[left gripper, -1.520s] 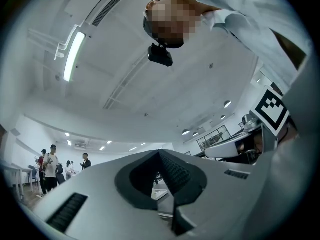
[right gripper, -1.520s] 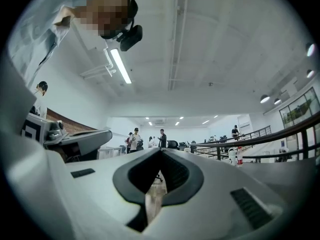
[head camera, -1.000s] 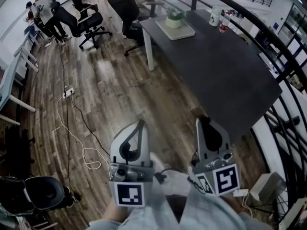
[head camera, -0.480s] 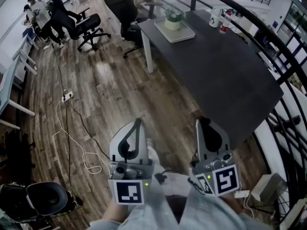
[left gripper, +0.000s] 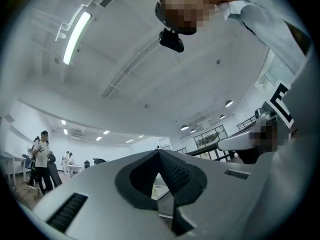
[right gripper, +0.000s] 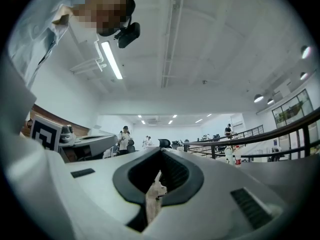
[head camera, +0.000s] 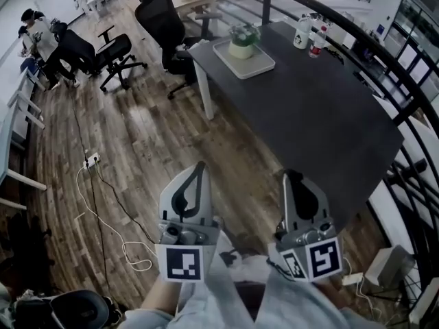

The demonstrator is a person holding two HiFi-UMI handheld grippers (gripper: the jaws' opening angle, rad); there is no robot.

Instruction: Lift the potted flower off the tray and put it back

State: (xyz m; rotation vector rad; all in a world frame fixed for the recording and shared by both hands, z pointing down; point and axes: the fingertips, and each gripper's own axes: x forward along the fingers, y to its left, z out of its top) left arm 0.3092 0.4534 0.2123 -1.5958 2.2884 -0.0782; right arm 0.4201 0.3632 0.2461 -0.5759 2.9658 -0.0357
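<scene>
Head view: the person is standing on a wooden floor (head camera: 144, 129), holding the left hand-held gripper (head camera: 199, 166) and the right hand-held gripper (head camera: 292, 175) side by side, low in the frame. Both are pointing away from the body towards a dark surface (head camera: 329, 115). Both are carrying nothing. The flower (head camera: 243, 40) is sitting upright on a pale tray (head camera: 257, 65) at the far end of the surface, well apart from both grippers. Two bottles (head camera: 309, 35) are standing near the far edge, beside a dark railing (head camera: 391, 74). Office chairs (head camera: 103, 50) are standing to the left, and a white cable (head camera: 103, 204) is trailing across the floor.

Left gripper view: the left hand-held gripper (left gripper: 161, 156) is pointing slightly upwards, its jaws pressing together at the tips with nothing between them. Ceiling is filling most of the frame. People (left gripper: 42, 156) are standing far off at the left.

Right gripper view: the right hand-held gripper (right gripper: 161, 154) is likewise keeping its jaws together, gripping nothing. The bottles and railing are showing at the right, in the distance.
</scene>
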